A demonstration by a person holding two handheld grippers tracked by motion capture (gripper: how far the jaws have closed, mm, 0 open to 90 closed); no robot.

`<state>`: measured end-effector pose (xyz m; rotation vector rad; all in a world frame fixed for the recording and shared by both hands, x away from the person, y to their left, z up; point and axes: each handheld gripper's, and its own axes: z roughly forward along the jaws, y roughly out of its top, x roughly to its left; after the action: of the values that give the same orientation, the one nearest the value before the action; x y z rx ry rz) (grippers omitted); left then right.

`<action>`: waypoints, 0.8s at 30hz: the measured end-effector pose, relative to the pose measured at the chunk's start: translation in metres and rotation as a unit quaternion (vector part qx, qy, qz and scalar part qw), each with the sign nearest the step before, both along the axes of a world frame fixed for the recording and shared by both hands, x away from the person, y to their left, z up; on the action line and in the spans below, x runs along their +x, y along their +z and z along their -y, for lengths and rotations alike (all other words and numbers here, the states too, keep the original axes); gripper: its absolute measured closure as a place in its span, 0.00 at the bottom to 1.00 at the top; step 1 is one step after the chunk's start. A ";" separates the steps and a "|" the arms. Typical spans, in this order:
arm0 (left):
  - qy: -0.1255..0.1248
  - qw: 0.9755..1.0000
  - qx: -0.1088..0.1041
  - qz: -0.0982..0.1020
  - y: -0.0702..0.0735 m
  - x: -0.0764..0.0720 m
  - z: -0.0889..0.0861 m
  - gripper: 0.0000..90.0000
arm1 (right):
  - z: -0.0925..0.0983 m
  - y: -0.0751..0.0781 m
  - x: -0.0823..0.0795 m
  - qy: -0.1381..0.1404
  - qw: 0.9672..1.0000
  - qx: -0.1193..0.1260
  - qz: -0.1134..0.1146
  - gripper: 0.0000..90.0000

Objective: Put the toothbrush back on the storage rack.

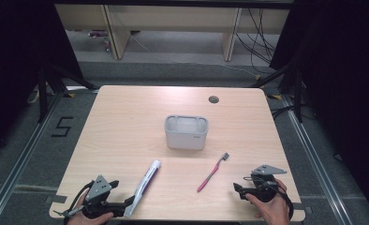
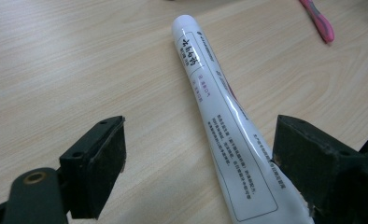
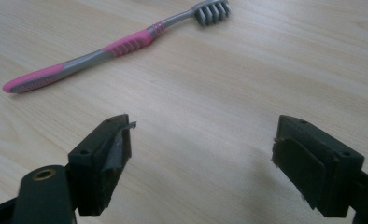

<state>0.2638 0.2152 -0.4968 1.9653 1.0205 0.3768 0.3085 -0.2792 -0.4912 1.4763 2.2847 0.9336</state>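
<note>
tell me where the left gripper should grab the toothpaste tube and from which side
Probably the flat crimped tail of the toothpaste tube, from the table's near edge: it lies flat, its tail already between the open left gripper jaws, beside one pad.

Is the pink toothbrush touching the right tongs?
Apart. The right gripper view shows bare table between the toothbrush and the open right tongs.

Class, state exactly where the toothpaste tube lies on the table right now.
In the high view, the toothpaste tube lies near the table's front edge, left of the pink toothbrush, its lower end beside the open left gripper.
</note>
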 end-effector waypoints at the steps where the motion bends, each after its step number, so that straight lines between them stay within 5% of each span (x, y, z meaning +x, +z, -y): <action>1: 0.001 1.000 -0.001 -0.001 -0.001 0.000 0.000 0.19 | 0.000 0.000 0.000 0.001 1.000 -0.001 0.005 0.22; 2: -0.008 1.000 0.017 -0.004 0.001 0.000 -0.002 0.19 | 0.000 0.000 0.000 0.000 1.000 0.003 0.001 0.23; 3: -0.009 1.000 0.014 -0.003 0.000 0.001 -0.002 0.19 | 0.001 -0.001 0.002 0.013 1.000 -0.001 0.019 0.23; 5: -0.002 1.000 0.003 -0.001 -0.001 0.000 0.000 0.19 | -0.001 0.001 0.000 0.003 1.000 0.003 0.003 0.23; 9: -0.009 1.000 0.014 -0.001 0.000 0.000 -0.002 0.19 | -0.001 0.001 0.001 0.013 1.000 0.013 0.017 0.26; 10: -0.009 1.000 0.014 -0.001 0.000 0.000 -0.002 0.19 | -0.005 0.003 -0.001 0.006 0.999 0.030 0.012 0.28; 11: -0.009 1.000 0.014 -0.001 0.000 0.000 -0.002 0.19 | -0.005 0.003 -0.001 0.006 0.999 0.030 0.012 0.28; 12: -0.008 1.000 0.012 -0.002 0.000 0.000 -0.002 0.19 | -0.003 0.003 0.002 0.037 0.999 0.029 0.026 0.31; 15: -0.008 1.000 0.016 -0.003 0.001 0.000 -0.002 0.19 | -0.003 0.003 0.004 0.047 0.998 0.011 0.048 0.32; 24: 0.003 1.000 0.000 -0.001 -0.001 0.001 0.000 0.19 | -0.013 0.008 0.003 0.058 0.997 0.004 0.055 0.43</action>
<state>0.2644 0.2157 -0.4982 1.9639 1.0288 0.3776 0.3111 -0.2665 -0.4834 1.2722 2.3098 1.0300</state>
